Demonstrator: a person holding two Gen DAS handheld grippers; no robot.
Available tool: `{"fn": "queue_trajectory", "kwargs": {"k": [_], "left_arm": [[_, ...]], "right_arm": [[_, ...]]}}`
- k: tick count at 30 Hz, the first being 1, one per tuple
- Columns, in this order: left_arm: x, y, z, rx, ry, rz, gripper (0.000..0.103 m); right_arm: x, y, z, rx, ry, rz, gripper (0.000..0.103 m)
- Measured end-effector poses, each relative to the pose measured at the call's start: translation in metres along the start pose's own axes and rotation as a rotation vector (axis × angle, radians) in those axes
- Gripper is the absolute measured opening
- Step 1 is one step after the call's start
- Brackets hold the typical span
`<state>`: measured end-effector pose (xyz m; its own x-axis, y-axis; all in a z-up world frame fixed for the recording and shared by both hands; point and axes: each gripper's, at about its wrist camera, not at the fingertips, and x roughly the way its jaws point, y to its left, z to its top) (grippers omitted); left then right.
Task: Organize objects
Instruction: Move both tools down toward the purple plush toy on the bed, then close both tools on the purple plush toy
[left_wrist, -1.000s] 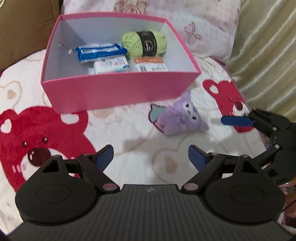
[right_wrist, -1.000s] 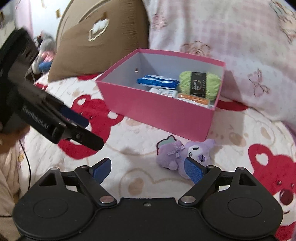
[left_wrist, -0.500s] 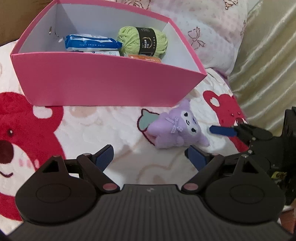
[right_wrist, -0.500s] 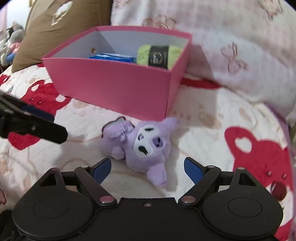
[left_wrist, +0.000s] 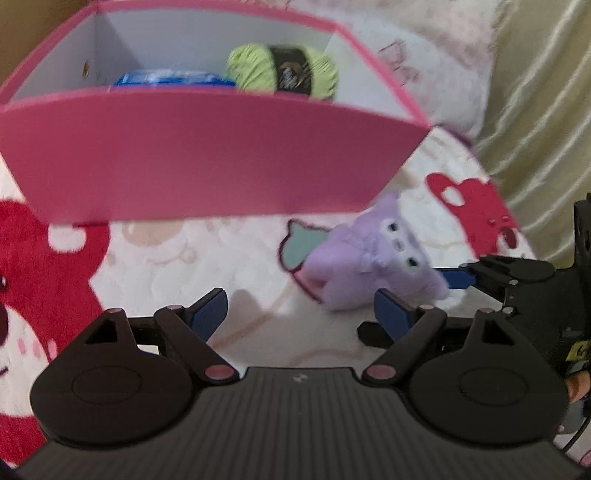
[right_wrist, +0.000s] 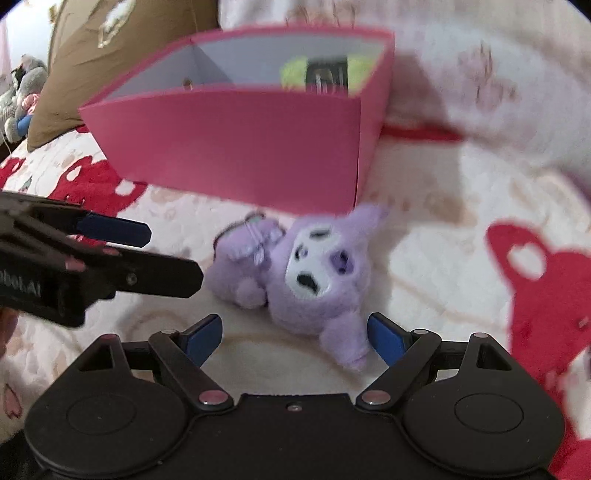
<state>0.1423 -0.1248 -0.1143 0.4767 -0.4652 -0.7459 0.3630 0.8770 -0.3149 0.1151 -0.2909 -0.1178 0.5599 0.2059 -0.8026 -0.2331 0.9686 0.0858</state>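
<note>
purple plush toy (right_wrist: 317, 273) lies between open right gripper (right_wrist: 295, 334) fingers

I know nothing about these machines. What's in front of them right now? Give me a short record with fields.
surface: blanket printed with red bears
container: pink box, open top
inside box: green yarn ball, blue packet
outside box: purple plush toy, lying in front of the box
left claw: jaws closing, nothing between them
right claw: open, nearly astride the toy, not gripping it
toy status: not yet in the box
</note>
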Motion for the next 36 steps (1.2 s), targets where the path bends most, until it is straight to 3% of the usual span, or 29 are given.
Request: {"fn": "queue_trajectory", "kwargs": {"k": [3,7,13,15,20,23,26,31,33,34,36], "left_arm": [[0.007,0.004,-0.004,-0.025,0.012,-0.002,0.085],[0.016,0.003,-0.01,0.004,0.052,0.042,0.086],[0.02,0.001,-0.013,0.024,0.06,0.047,0.091],[0.022,0.001,-0.013,0.027,0.068,0.037,0.098],[0.03,-0.01,-0.013,0.094,0.125,0.069,0.103],[0.026,-0.006,-0.008,0.025,0.119,0.056,0.103],[0.02,0.006,-0.005,-0.072,0.085,0.011,0.099],[0.014,0.016,0.0,-0.102,0.015,-0.05,0.074],[0.016,0.014,0.001,-0.115,-0.008,-0.088,0.065],[0.017,0.013,0.0,-0.117,-0.017,-0.101,0.063],[0.021,0.009,-0.003,-0.118,-0.029,-0.115,0.051]], "right_arm": [[0.006,-0.01,-0.005,0.057,-0.013,0.03,0.094],[0.007,-0.004,-0.012,0.022,-0.008,0.045,0.103],[0.007,-0.003,-0.016,0.029,-0.007,0.053,0.103],[0.005,-0.004,-0.017,0.025,-0.005,0.058,0.103],[0.003,0.0,-0.022,-0.055,0.013,0.053,0.103],[0.0,0.005,-0.022,-0.095,0.016,0.015,0.102],[-0.005,0.001,-0.021,-0.084,-0.003,0.001,0.096],[-0.013,-0.009,-0.015,-0.063,-0.042,-0.012,0.085],[-0.012,-0.012,-0.011,-0.045,-0.041,0.004,0.073],[-0.01,-0.013,-0.008,-0.032,-0.029,0.024,0.07],[-0.006,-0.015,-0.005,0.002,-0.02,0.044,0.067]]}}
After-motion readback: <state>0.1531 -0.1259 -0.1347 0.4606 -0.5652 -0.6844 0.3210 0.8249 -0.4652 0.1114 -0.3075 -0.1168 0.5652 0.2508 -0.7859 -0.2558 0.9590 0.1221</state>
